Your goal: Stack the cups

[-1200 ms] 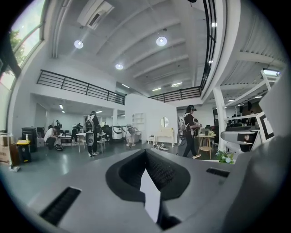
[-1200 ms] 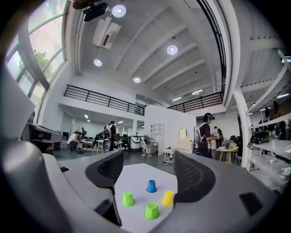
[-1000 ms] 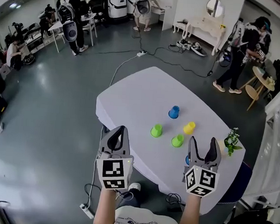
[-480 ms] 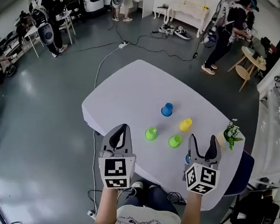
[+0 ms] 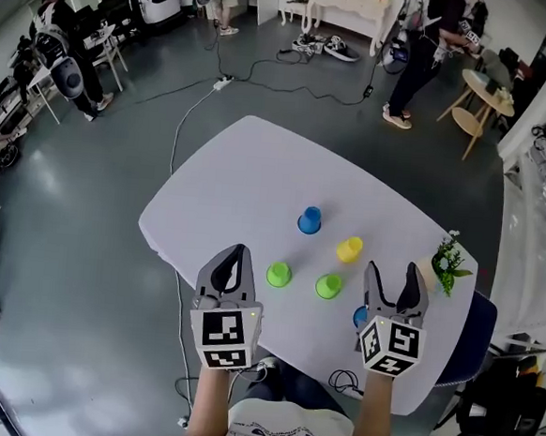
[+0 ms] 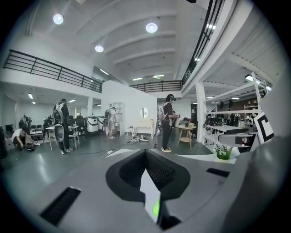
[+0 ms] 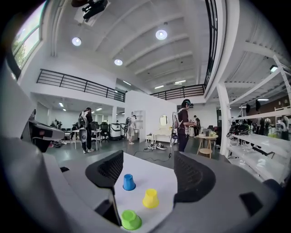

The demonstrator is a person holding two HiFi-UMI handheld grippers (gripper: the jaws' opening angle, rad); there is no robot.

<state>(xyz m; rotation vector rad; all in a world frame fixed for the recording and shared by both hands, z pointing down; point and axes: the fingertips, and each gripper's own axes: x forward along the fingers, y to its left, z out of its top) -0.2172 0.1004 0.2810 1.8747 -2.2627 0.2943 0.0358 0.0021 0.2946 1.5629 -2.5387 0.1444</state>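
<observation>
— Both grippers have been carried closer to the white oval table [image 5: 229, 176] over the last second, so the cups are now seen nearer the jaw tips in the head view. How are the fingers set?

— The left gripper [image 5: 236, 254] is held over the table's near edge with its jaws pressed together, and nothing is gripped. The right gripper [image 5: 396, 274] is held over the same edge, further toward the table's right end. Its jaws are spread wide, and no cup is touched by the pads.

— And where are the cups found?

— All are stood upside down on the table, none stacked.
- A blue plastic cup [image 5: 309, 220] is placed nearest the table's middle.
- A yellow plastic cup [image 5: 349, 249] is set toward the right end.
- A first lime-green plastic cup [image 5: 278, 275] and a second lime-green plastic cup [image 5: 328, 285] are placed closer to the near edge.
- A second blue cup [image 5: 358, 315] is largely hidden behind the right gripper at that edge.

A small potted green plant [image 5: 446, 264] is set at the table's right end.
</observation>
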